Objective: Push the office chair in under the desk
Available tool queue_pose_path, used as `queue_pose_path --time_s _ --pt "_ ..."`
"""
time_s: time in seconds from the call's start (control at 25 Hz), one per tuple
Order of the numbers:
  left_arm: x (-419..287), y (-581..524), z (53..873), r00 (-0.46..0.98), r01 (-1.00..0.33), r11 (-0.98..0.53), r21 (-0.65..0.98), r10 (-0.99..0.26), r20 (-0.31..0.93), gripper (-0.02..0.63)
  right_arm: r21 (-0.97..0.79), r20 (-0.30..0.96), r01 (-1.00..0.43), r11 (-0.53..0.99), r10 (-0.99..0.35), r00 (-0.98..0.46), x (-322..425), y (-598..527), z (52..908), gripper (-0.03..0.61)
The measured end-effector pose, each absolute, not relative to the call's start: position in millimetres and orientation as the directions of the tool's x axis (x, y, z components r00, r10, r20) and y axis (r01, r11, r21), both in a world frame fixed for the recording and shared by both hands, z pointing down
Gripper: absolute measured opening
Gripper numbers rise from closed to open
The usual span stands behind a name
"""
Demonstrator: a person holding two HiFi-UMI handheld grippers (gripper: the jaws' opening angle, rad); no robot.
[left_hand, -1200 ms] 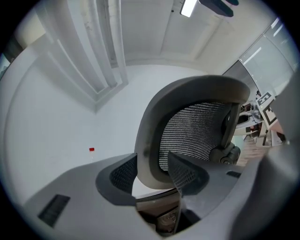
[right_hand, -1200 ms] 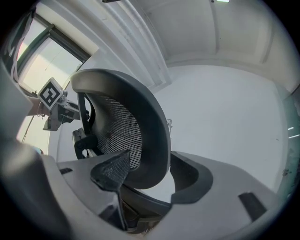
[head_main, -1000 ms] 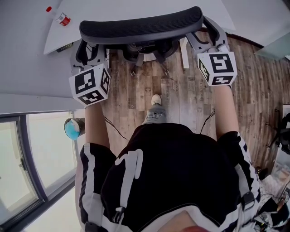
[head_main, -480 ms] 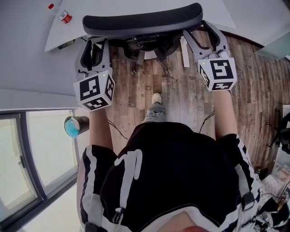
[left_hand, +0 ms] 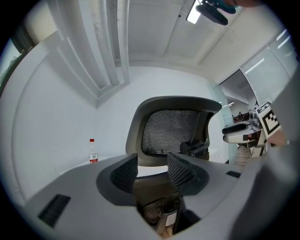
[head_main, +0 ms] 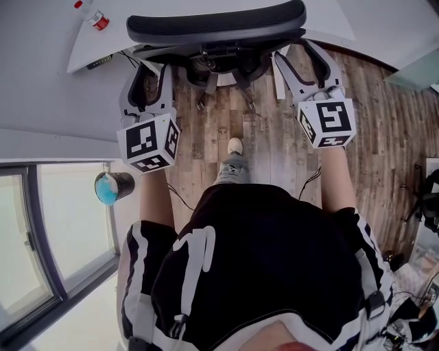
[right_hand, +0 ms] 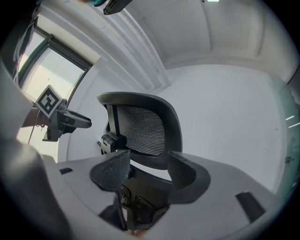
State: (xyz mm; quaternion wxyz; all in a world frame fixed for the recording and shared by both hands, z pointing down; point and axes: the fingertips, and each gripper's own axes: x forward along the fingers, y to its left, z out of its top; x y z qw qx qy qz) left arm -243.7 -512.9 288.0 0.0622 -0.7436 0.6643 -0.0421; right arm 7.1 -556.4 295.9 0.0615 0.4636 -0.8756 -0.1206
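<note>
A: Office chair [head_main: 216, 24]: have either gripper's jaws got hold of it?

B: No. The left gripper [left_hand: 152, 164] has its jaws standing wide apart with nothing pinched between them. Through the gap you see the dark lower part of the chair's back, and the mesh backrest rises just above. The right gripper [right_hand: 147, 164] shows the same: jaws apart, nothing clamped, the mesh backrest close beyond them.

A: Are the tips touching the chair at all?

B: From the head view both grippers point level at the back of the chair, one on each side, and their tips reach in under the backrest's top rim. Whether they press on the frame there I cannot tell.

A: And where does the chair stand?

B: At the near edge of the white table [head_main: 322, 20]. Seen from above, the backrest's top rim overlaps that edge. The seat is hidden beneath the backrest, and a few legs of the base show below it over the wooden floor [head_main: 274, 151].

A: What else is around?

B: A bottle [head_main: 96, 18] with a red cap and red label stands upright on the table, left of the chair and apart from it. The person stands behind the chair with one shoe [head_main: 235, 147] on the floor between the two forearms. A dark round container [head_main: 110, 186] with blue at its top sits at the left, beside the window.
</note>
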Motion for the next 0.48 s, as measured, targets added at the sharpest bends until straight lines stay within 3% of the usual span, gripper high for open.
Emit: queue_pose_path --time_s 0.48 --pt "-223 -486 294 0.131 -0.984 -0.126 -0.129 -0.991 -0.036 0.166 0.244 0.011 -0.780 0.577 -0.805 -0.593 8 -529 309 0.255"
